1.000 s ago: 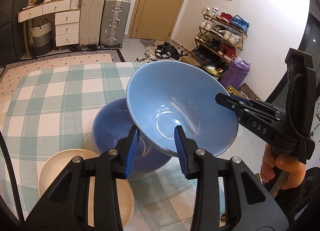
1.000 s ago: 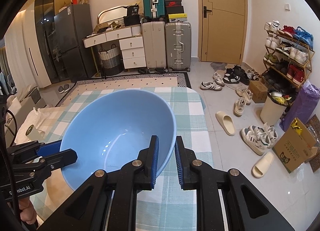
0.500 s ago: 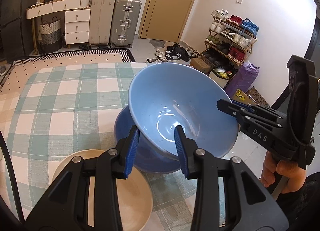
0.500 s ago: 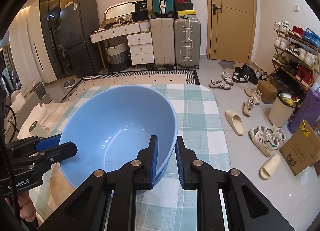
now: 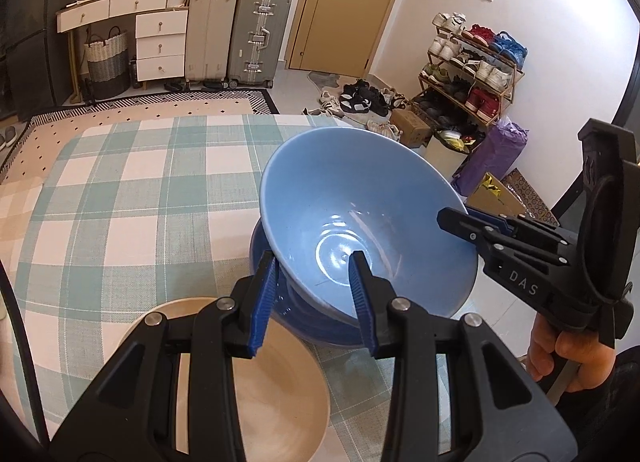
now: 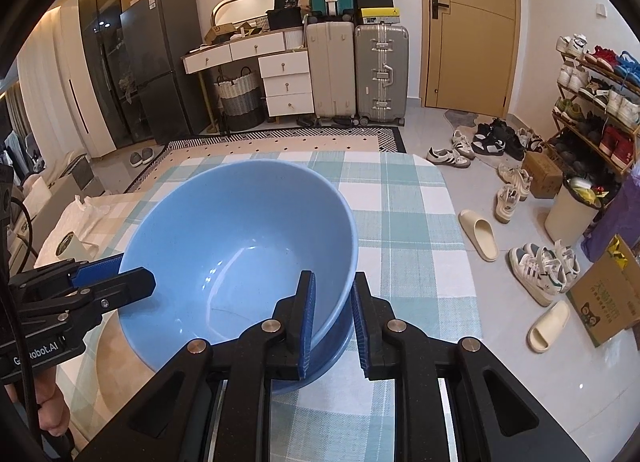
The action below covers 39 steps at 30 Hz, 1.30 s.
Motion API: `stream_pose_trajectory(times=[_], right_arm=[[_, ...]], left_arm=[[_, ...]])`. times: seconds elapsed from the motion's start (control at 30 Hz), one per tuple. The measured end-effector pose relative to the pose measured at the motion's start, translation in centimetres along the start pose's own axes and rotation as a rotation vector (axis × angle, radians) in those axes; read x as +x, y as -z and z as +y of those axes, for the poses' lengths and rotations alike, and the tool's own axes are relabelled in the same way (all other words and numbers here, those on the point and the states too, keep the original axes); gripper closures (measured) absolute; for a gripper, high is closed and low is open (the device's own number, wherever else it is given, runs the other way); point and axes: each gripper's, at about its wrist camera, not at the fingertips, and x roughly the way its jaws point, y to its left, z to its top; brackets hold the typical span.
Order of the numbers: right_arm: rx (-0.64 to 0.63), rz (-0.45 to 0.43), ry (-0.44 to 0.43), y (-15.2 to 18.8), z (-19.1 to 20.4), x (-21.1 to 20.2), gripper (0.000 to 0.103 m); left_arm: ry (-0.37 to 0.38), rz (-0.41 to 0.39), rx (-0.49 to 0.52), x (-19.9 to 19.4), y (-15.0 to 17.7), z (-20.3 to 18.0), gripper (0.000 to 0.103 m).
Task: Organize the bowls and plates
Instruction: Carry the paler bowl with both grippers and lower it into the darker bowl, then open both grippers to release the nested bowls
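Observation:
A light blue bowl (image 5: 360, 214) sits nested, tilted, in a darker blue bowl (image 5: 320, 326) on the checked tablecloth. It also shows in the right wrist view (image 6: 240, 254) over the darker bowl (image 6: 332, 346). My left gripper (image 5: 314, 298) has its jaws around the light bowl's near rim with a gap showing. My right gripper (image 6: 332, 322) has its jaws either side of the bowl's right rim, slightly apart. A beige plate (image 5: 276, 390) lies just below the left gripper.
The table's checked cloth (image 5: 120, 202) stretches left and far. The table's right edge (image 6: 460, 242) drops to a floor with shoes and slippers. A shoe rack (image 5: 472, 74), suitcases (image 6: 380, 70) and drawers stand beyond.
The light blue bowl came down into the darker bowl. Both grippers' jaws have widened on its rim. The beige plate now lies closer under the left gripper.

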Motion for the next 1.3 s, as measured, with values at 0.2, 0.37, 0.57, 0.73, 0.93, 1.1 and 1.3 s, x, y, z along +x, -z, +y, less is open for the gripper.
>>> stream_pose_trajectory(times=[0.2,0.37,0.57,0.73,0.93,1.1,1.3], right_arm=[[0.008,0.026,0.015,0.4,-0.5,1.5,0.085],[0.011,0.038,0.015,1.1,-1.0,2.3,0.085],[0.000,0.050,0.026,1.6,-0.6,3.4,0.085],[-0.016,0.064,0.039,2.1,-0.4,4.3,0.084],[-0.047,0.076,0.059,2.7,-0.1,5.0,0.084],[-0.063,0.087,0.070,3.0,0.2,5.4,0.083],[-0.075,0.094,0.082,3.2,0.6,5.7,0.083]], left_arm=[[-0.002,0.018,0.013,2.1,0.3,0.3,0.070],[-0.031,0.026,0.044,3.8,0.8,0.2,0.070],[-0.050,0.038,0.060,5.7,1.2,0.5,0.070],[-0.075,0.040,0.083,6.9,1.6,0.8,0.070],[-0.109,0.038,0.108,8.0,1.9,0.8,0.070],[-0.132,0.035,0.127,8.5,2.2,1.0,0.070],[-0.143,0.040,0.136,9.1,2.6,1.3,0.070]])
